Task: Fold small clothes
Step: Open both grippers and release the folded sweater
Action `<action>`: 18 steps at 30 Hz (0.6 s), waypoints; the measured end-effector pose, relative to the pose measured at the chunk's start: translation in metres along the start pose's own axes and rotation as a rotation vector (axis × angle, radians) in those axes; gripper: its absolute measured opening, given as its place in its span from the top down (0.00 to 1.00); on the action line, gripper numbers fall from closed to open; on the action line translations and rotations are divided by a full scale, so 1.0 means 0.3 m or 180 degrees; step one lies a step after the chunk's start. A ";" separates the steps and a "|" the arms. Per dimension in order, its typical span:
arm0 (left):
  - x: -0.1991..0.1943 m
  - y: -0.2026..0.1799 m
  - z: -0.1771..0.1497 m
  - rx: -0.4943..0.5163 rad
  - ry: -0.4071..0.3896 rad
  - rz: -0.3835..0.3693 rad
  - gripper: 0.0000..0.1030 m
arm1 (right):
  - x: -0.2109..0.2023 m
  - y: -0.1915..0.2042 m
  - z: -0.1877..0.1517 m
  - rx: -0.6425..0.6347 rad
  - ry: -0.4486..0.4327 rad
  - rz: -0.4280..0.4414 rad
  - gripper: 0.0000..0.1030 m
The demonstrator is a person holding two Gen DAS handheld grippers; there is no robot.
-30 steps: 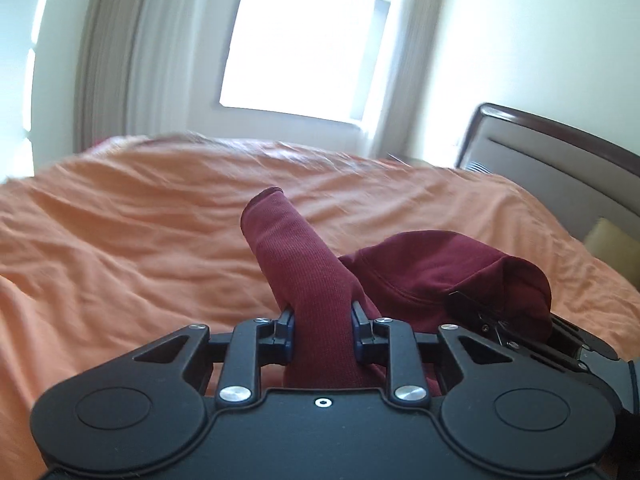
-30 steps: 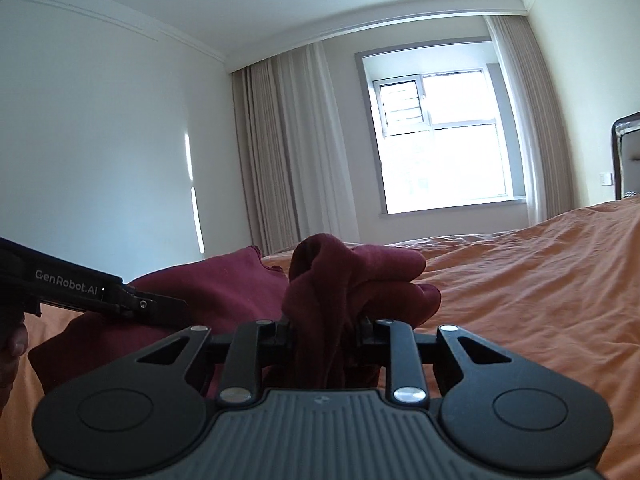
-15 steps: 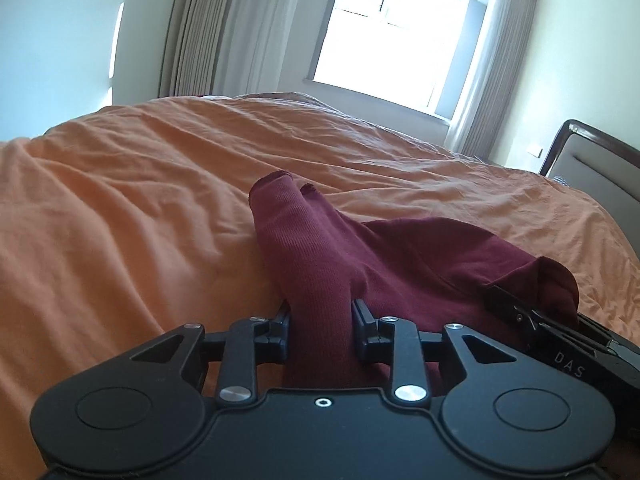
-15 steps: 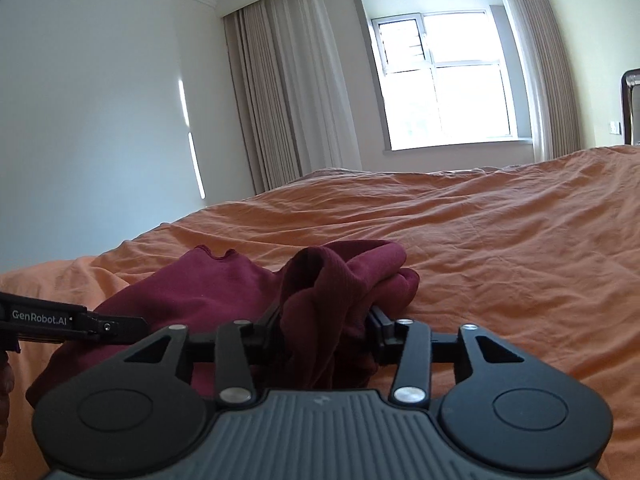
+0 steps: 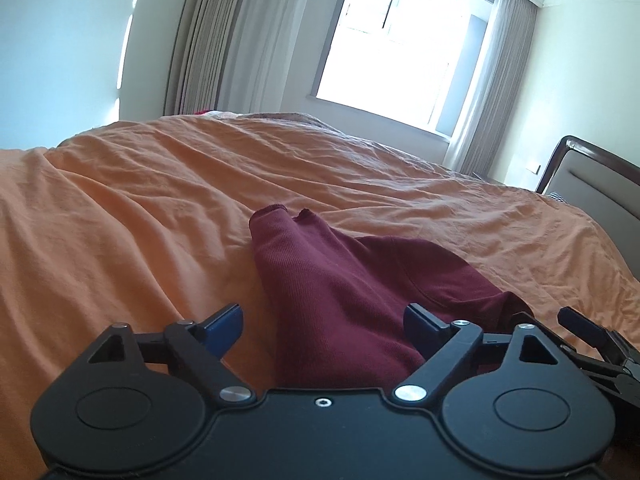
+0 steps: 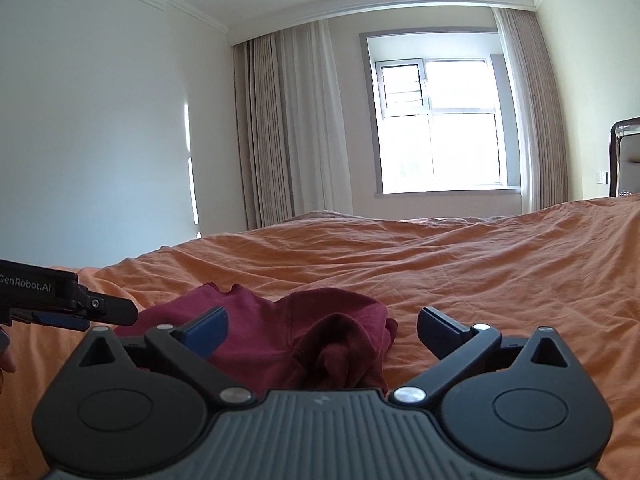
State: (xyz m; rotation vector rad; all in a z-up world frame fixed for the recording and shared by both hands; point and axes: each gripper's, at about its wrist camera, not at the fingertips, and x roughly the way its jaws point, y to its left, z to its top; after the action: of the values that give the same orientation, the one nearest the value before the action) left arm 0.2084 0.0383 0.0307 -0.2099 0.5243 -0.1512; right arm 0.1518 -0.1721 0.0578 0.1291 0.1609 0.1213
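Left wrist view: dark red garment (image 5: 340, 280) lies on the orange bedspread (image 5: 140, 208), ribbed knit, bunched rather than flat. One narrow ribbed part runs away from the camera and ends in a cuff-like edge with a small notch; a broader smoother part spreads to the right with a seam line across it. Left claw (image 5: 322, 322) jaws are opening, spread wide, blue pads clear of the cloth; the garment lies between them, not gripped. Right claw tip shows at the right edge just past the garment.

Right wrist view: same garment (image 6: 280, 332) on the bed, crumpled into a soft lump near the camera with folds piled up, a flatter part with a wavy edge reaching left. Right claw (image 6: 322, 326) jaws also opening, wide apart, pads not touching the cloth, lump sitting between them. Left claw comes in from the left, near the garment's far edge. Window (image 6: 436, 128), curtains (image 6: 288, 128) and headboard (image 5: 592, 184) behind.
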 end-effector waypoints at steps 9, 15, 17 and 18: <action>-0.165 -0.031 -0.018 0.0115 -0.0275 0.0162 0.01 | -0.169 0.006 0.036 -0.0017 -0.0217 0.0028 0.00; -0.274 -0.052 -0.093 0.0210 -0.0338 0.0240 0.01 | -0.303 0.030 0.007 -0.0050 -0.0294 0.0095 0.00; -0.313 -0.063 -0.130 0.0250 -0.0358 0.0276 0.01 | -0.348 0.038 -0.013 -0.0044 -0.0313 0.0116 0.00; -0.331 -0.068 -0.148 0.0264 -0.0367 0.0289 0.01 | -0.371 0.041 -0.025 -0.0039 -0.0317 0.0118 0.00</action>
State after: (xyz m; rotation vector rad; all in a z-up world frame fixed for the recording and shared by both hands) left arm 0.0989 0.0311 0.0456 -0.1129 0.4113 -0.0717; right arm 0.0401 -0.1736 0.0691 0.1255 0.0583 0.1524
